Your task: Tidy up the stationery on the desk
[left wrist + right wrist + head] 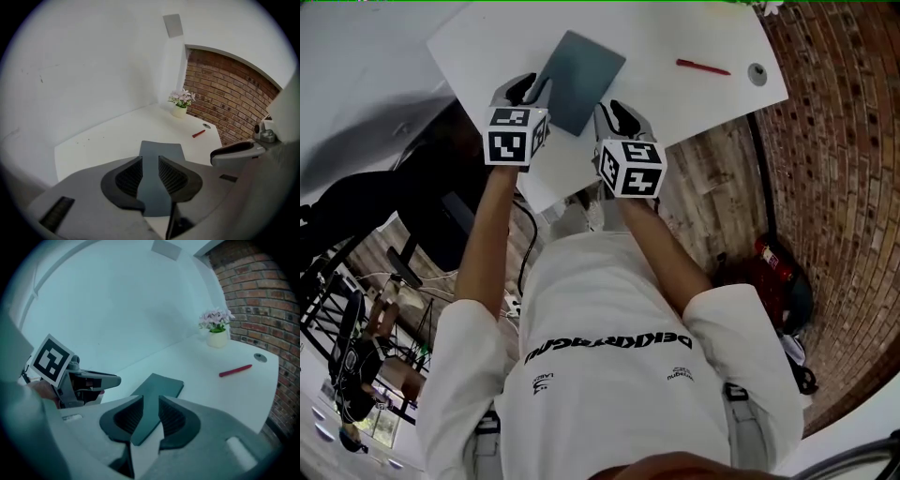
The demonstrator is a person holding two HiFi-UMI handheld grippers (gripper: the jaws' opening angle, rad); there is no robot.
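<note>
A grey-blue notebook (578, 77) lies flat on the white desk (675, 33). A red pen (703, 67) lies apart to its right. My left gripper (525, 92) is over the notebook's near left corner. Its jaws stand a narrow gap apart, and the notebook (161, 152) shows through that gap. My right gripper (613, 114) is at the near right edge. Its jaws are also slightly apart, and the notebook's near corner (157, 387) shows between them. Neither gripper clearly holds anything. From the right gripper view, the pen (235, 371) is to the right.
A small white pot of pink flowers (216, 328) stands at the desk's far end by the brick wall (844, 141). A round grey cable hole (757, 74) sits near the pen. The desk's near edge (546, 199) is just below the grippers.
</note>
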